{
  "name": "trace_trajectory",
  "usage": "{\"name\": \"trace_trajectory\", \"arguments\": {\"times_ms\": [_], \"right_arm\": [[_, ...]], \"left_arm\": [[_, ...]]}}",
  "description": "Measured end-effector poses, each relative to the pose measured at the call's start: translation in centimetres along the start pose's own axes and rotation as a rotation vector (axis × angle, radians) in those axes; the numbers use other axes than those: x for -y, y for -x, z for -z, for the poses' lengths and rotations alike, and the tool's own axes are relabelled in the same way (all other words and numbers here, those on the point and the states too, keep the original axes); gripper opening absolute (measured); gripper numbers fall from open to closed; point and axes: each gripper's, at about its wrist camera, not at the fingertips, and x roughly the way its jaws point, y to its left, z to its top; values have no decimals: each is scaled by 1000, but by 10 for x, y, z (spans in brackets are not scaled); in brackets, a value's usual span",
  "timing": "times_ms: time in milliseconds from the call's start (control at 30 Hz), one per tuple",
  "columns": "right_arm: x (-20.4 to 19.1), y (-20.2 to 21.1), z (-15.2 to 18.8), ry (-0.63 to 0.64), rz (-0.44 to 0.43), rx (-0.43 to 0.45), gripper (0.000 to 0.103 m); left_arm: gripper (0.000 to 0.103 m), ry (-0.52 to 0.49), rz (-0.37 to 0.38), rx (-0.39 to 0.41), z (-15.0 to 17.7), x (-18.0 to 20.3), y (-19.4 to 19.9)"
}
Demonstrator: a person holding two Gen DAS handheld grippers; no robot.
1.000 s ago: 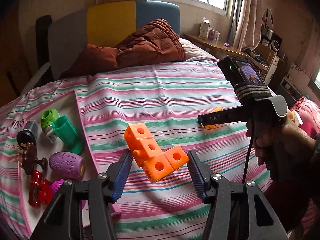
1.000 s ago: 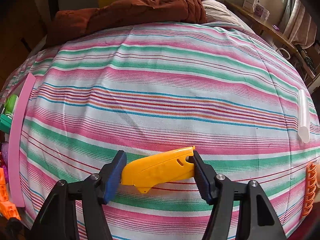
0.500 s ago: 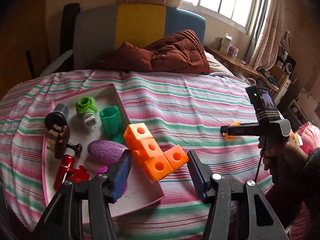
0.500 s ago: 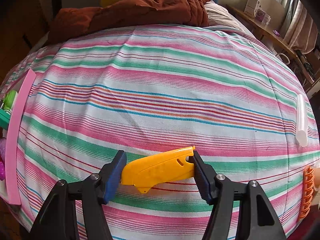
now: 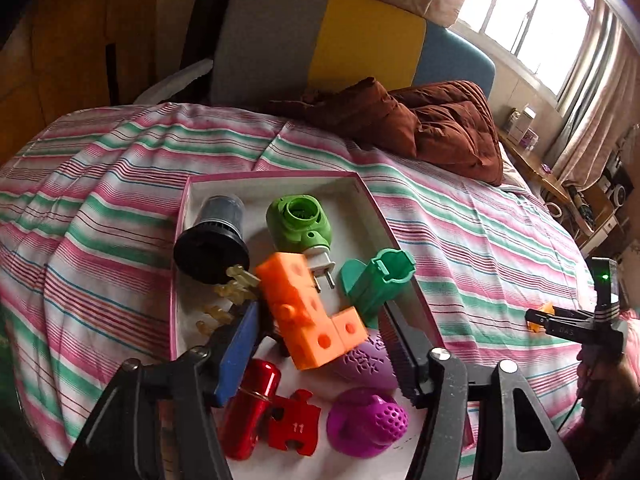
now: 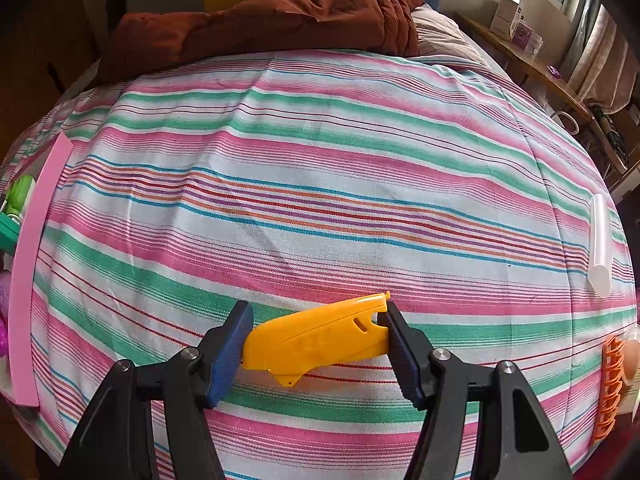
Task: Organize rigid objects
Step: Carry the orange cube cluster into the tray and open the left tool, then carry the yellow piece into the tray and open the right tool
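Observation:
My left gripper [image 5: 320, 324] is shut on an orange L-shaped block piece [image 5: 308, 312] and holds it above the pink-rimmed white tray [image 5: 280, 178]. The tray holds a black cup [image 5: 214, 240], a green plug-in device [image 5: 300, 224], a teal holder [image 5: 376, 284], a purple egg [image 5: 364, 360], a magenta perforated ball [image 5: 366, 422] and red pieces [image 5: 272, 416]. My right gripper [image 6: 316, 338] is shut on a yellow plastic cutter handle [image 6: 320, 336] just above the striped bedspread [image 6: 320, 200]; it also shows in the left wrist view [image 5: 560, 320].
A brown quilt [image 5: 420, 120] lies at the bed's head against the padded headboard [image 5: 320, 40]. A white tube [image 6: 600, 240] and an orange hair clip [image 6: 610, 392] lie at the bed's right edge. The tray's pink rim [image 6: 28, 260] is at far left.
My left gripper has swung left with the orange block piece, from over the bedspread to over the tray. The right gripper has hardly moved and keeps the yellow handle.

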Motion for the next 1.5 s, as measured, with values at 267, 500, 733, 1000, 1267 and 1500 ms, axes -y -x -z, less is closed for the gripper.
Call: {"name": "trace_trajectory", "arguments": {"times_ms": [267,500,733,1000,1267,1500], "right_arm": [[-6,8,-2,27,27,41,65],[-66,62,1,100,-189,172,65],[-204,105,6,340,-445,248,65],[-305,65,17,499,-454,130,66],[-300,91,39,490,-411,227,81],[-272,130,74,385,-253,379,81]], "left_arm": [[82,51,-38,60,14,-15,26],[92,50,-199,125,44,-28,64],[103,117,-252,155,56,-43,90],[103,188,-352,134,66,-63,100],[103,238,-404,175,75,-66,110],[103,200,-434,209,82,-47,120]]}}
